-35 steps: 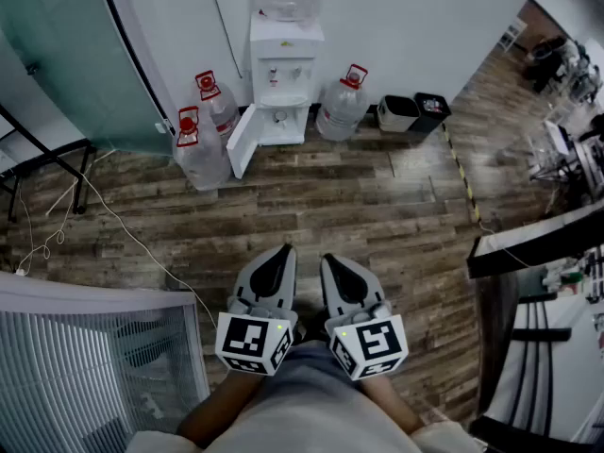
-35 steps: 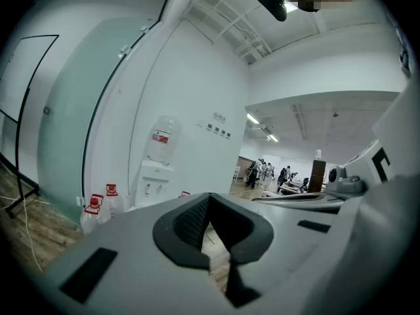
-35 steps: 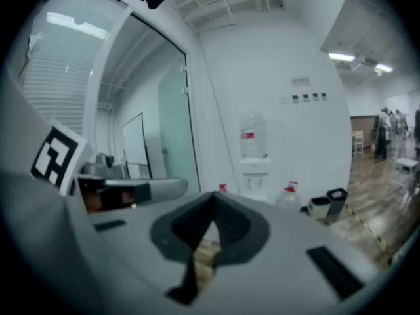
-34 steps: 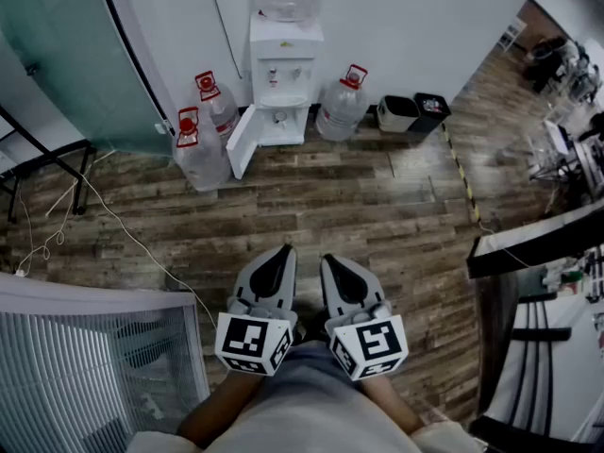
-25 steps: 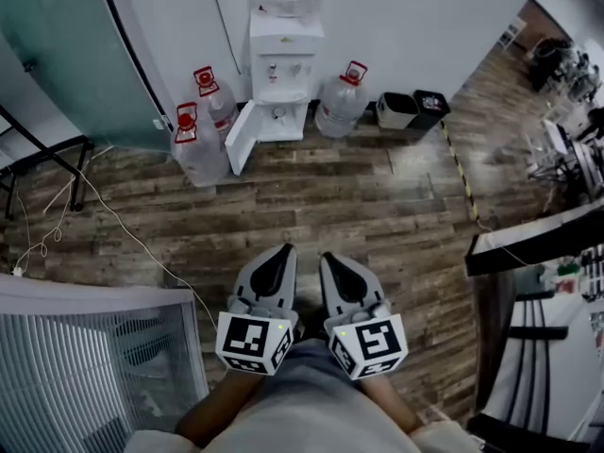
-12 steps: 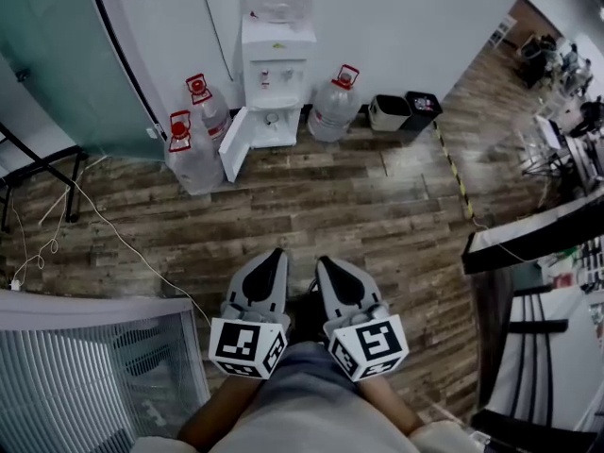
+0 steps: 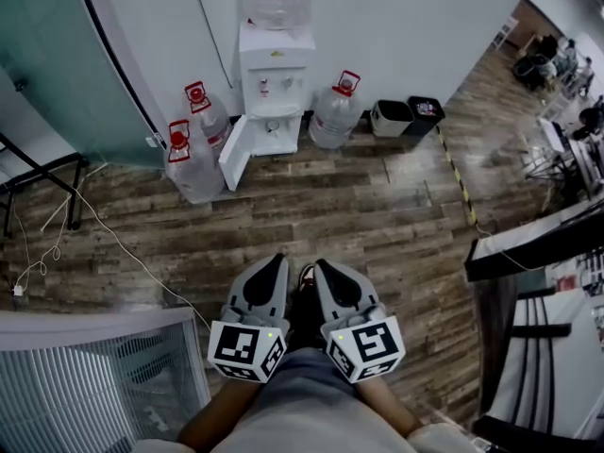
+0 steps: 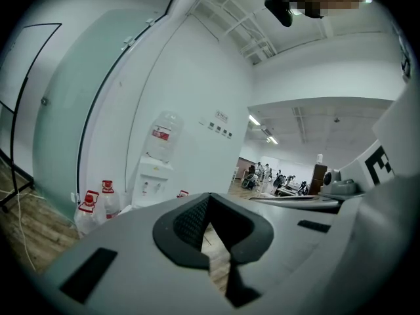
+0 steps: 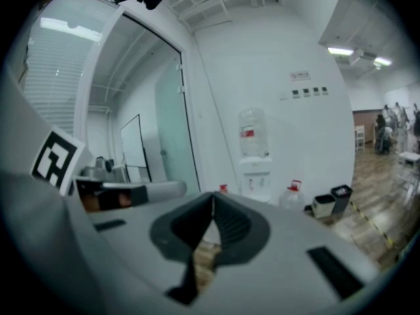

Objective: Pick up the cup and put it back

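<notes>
**Two closed grippers held before a water dispenser**

Head view, lower centre: the left gripper [image 7: 273, 261] and right gripper [image 7: 322, 265] are grey shells, each bearing a marker cube. They lie side by side just in front of the person's torso, near each other but not touching. In each gripper view the dark ribbed pads [image 8: 189, 220] meet at the tips, so both pairs of fingers are closed with nothing between them.

Lower left: a white slatted panel [image 7: 94, 385]. Centre left: a thin white cable [image 7: 123, 248] crosses the brown wooden plank floor [image 7: 359, 206]. Right edge: a dark-topped desk [image 7: 528, 239].

Upper centre, against the white wall: a white water dispenser [image 7: 274, 83] with its lower door open. Clear red-capped water jugs [image 7: 193, 163] stand on both sides of it, and two small bins [image 7: 390, 118] stand to its right. Upper left: a frosted green glass panel [image 7: 52, 55].

The cup cannot be made out in any view.
</notes>
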The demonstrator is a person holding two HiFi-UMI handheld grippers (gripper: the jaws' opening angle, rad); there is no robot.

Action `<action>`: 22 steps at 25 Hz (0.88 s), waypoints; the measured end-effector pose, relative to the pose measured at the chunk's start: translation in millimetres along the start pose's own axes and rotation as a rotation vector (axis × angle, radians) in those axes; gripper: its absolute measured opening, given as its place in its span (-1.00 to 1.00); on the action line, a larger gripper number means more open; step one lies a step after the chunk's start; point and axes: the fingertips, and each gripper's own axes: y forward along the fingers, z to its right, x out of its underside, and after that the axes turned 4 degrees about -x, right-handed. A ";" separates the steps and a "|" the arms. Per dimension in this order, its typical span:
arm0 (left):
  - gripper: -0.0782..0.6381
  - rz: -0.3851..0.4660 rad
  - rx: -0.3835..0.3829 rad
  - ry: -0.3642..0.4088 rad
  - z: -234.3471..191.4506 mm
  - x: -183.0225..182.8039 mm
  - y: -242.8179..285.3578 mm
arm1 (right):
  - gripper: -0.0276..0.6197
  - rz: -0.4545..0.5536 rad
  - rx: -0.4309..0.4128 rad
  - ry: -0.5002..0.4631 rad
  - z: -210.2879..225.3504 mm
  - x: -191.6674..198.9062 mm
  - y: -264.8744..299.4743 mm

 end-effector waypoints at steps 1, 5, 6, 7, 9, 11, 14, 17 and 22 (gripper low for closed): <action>-0.76 0.001 0.000 0.003 0.1 -0.9 4.3 | -0.84 0.000 -0.002 0.000 3.4 -1.2 2.9; -0.76 -0.002 -0.001 0.006 -2.4 -6.0 28.6 | -0.84 -0.002 -0.007 0.007 21.4 -8.4 18.9; -0.76 -0.005 -0.001 0.006 -3.0 -6.8 34.7 | -0.84 -0.002 -0.010 0.008 25.8 -9.8 22.9; -0.76 -0.007 -0.001 0.006 -3.5 -7.3 40.7 | -0.84 -0.002 -0.013 0.007 29.9 -11.3 26.8; -0.76 -0.013 0.001 0.004 -4.5 -8.6 53.8 | -0.84 -0.005 -0.019 0.006 39.0 -14.9 35.4; -0.76 -0.019 0.002 0.001 -6.1 -10.5 68.5 | -0.84 -0.012 -0.026 0.006 49.1 -18.4 45.7; -0.76 -0.021 0.002 -0.004 -8.4 -12.3 91.5 | -0.84 -0.024 -0.038 0.006 65.9 -20.7 62.4; -0.76 -0.029 -0.001 -0.012 -11.4 -12.3 113.8 | -0.84 -0.034 -0.051 0.010 82.6 -24.0 78.0; -0.76 -0.049 -0.011 -0.013 -15.5 -15.6 151.5 | -0.84 -0.042 -0.082 0.011 106.8 -35.9 104.0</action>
